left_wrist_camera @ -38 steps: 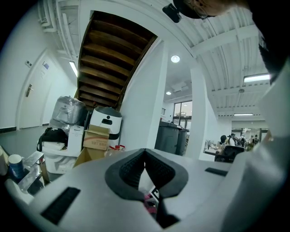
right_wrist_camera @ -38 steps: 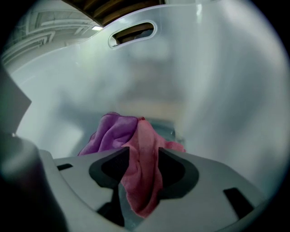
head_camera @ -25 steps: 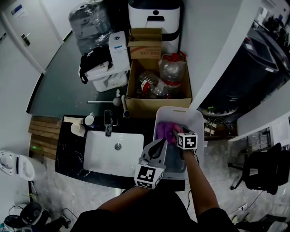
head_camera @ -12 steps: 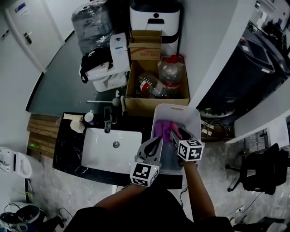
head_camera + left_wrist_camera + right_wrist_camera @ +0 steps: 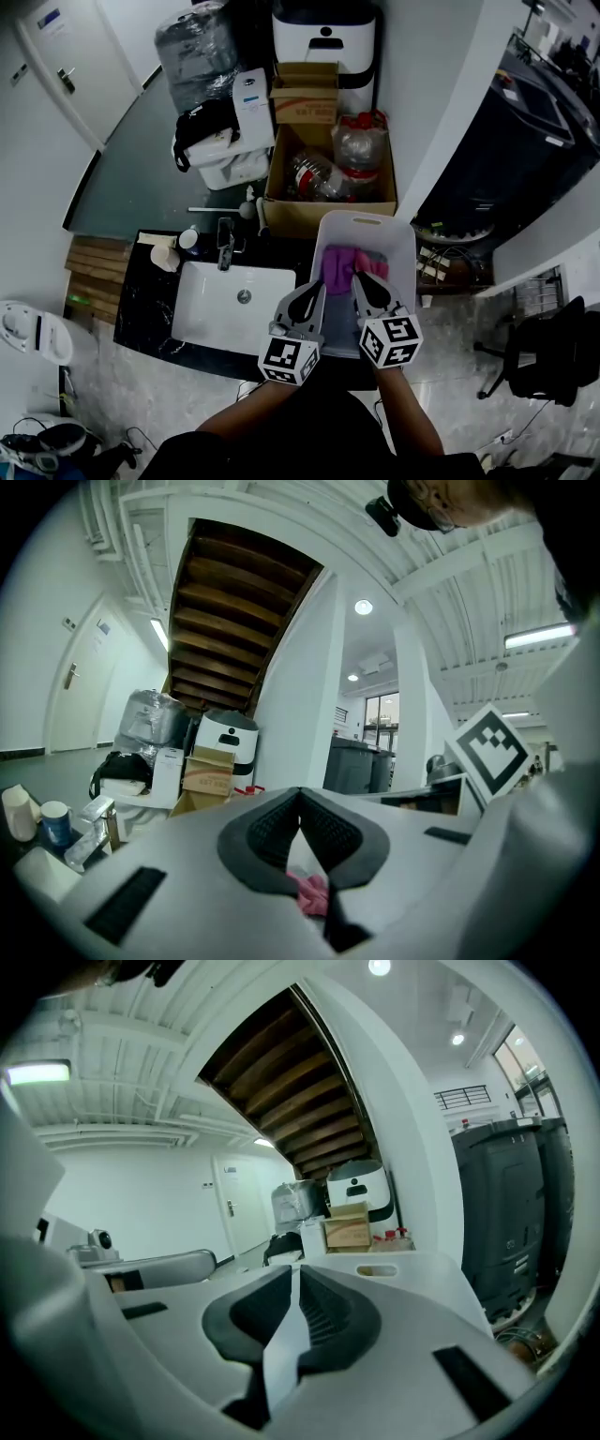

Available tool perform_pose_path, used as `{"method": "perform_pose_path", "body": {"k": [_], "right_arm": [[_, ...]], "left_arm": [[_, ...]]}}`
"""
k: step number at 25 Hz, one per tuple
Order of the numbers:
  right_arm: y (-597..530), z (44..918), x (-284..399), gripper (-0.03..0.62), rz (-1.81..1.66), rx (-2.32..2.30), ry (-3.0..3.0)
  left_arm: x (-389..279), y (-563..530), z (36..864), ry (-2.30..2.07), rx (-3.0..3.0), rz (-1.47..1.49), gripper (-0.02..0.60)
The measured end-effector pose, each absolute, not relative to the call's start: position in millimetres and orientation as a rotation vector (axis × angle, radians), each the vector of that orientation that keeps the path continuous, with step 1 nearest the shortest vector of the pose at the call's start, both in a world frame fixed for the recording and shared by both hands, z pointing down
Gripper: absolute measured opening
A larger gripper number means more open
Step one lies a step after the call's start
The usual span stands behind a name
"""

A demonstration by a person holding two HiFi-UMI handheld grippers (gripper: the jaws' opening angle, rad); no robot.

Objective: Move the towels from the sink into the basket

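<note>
Head view: a second ago the right gripper [image 5: 356, 278] was down in the basket [image 5: 366, 218] with its jaws apart. It now stands raised above the basket's near end, and its jaws have just been closing with nothing between them. The left gripper [image 5: 318, 285] has barely shifted. The towels [image 5: 339, 266] lie crumpled in the basket at frame centre, right of the sink [image 5: 211, 309]. The purple one runs top to bottom of the frame, just beyond both gripper tips.

Left gripper view: jaws together, clamping nothing. A pink towel shows below them, lower centre.

Right gripper view: jaws together and empty, the basket rim beyond.
</note>
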State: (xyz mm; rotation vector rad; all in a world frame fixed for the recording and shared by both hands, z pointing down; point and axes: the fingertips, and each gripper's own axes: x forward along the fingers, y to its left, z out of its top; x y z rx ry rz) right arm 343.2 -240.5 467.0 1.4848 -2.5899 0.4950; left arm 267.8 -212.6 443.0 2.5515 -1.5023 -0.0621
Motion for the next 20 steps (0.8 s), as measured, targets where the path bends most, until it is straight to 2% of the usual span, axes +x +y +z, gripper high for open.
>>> {"method": "perform_pose_path", "body": {"k": [9, 20], "right_arm": [[-230, 446, 352, 0.034, 0.312, 1.565, -2.586], [-226, 449, 353, 0.02, 0.268, 1.562, -2.566]], "left_arm": [[287, -221, 438, -1.491, 2.62, -0.05, 0.014], [299, -223, 439, -1.473, 2.627, -0.042, 0.014]]}}
